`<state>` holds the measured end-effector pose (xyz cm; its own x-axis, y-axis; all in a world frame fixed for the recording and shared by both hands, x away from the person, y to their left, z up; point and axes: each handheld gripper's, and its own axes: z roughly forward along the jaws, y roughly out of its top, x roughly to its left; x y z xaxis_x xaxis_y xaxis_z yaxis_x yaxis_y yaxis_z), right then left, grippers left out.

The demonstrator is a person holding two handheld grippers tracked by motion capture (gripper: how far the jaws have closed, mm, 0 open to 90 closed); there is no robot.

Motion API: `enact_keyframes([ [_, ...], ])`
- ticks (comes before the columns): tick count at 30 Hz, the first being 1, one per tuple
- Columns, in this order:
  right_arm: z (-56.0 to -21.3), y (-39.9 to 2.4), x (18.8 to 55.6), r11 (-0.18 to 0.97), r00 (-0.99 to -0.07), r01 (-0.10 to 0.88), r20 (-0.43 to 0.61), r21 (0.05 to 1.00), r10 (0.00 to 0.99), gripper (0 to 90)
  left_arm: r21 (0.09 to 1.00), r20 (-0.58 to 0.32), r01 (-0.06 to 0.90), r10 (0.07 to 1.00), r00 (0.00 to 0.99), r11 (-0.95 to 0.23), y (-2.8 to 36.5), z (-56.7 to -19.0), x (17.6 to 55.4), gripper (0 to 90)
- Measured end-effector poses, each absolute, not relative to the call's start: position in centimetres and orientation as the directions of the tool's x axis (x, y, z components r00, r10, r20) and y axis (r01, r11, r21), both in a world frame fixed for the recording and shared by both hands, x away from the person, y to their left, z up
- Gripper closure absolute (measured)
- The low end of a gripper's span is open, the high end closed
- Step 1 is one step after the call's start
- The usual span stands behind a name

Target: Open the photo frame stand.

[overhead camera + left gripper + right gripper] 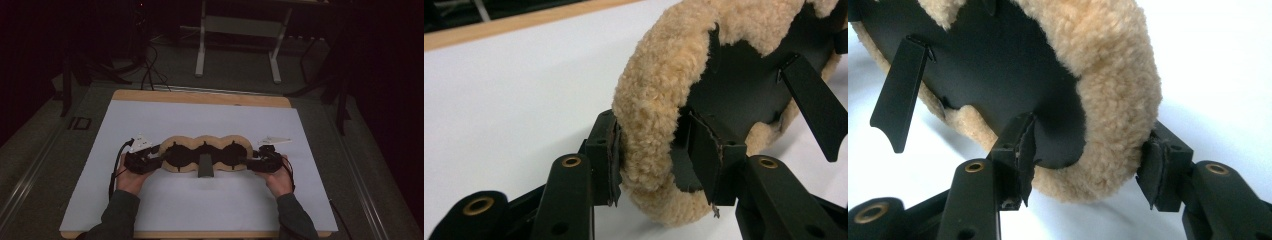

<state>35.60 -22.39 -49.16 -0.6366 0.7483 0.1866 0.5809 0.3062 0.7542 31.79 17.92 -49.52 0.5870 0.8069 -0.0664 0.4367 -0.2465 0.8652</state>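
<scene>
A tan fleece pad [205, 141] with three lobes and a black inner face is held lengthwise between my two grippers, just over the white sheet. My left gripper [157, 155] grips its left end. In the left gripper view the pads [613, 150] press on the fleece rim [649, 115] from both sides. My right gripper [248, 161] holds the right end, where the fleece rim [1113, 100] sits pinched between the two jaws of my right gripper [1088, 160]. A flat black strap [205, 167] hangs from the middle of the pad.
A white sheet [200, 200] covers a wooden table [200, 96], whose edge shows at the back and front. Behind the table, a white desk frame [202, 50] and cables [147, 70] stand on the dark floor. Dark rails run along both sides.
</scene>
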Motion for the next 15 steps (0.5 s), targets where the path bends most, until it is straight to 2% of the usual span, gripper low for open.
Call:
enact_keyframes([
  [7, -49.3, -21.8, 36.0, 0.33, -0.636, 0.556, 0.135, 0.763, 0.76, 45.4, 0.873, -0.032, 0.414, 0.817, 0.575, -0.257, 17.9, -50.2, 32.4, 57.6],
  [10, -49.6, -21.7, 36.1, 0.335, -0.633, 0.563, 0.134, 0.756, 0.762, 45.4, 0.869, 0.012, 0.401, 0.823, 0.567, -0.29, 17.5, -50.3, 32.4, 57.5],
  [15, -50.4, -22.1, 36.0, 0.336, -0.632, 0.582, 0.152, 0.741, 0.76, 45.4, 0.873, 0.028, 0.386, 0.82, 0.571, -0.298, 17.2, -50.2, 32.1, 57.6],
])
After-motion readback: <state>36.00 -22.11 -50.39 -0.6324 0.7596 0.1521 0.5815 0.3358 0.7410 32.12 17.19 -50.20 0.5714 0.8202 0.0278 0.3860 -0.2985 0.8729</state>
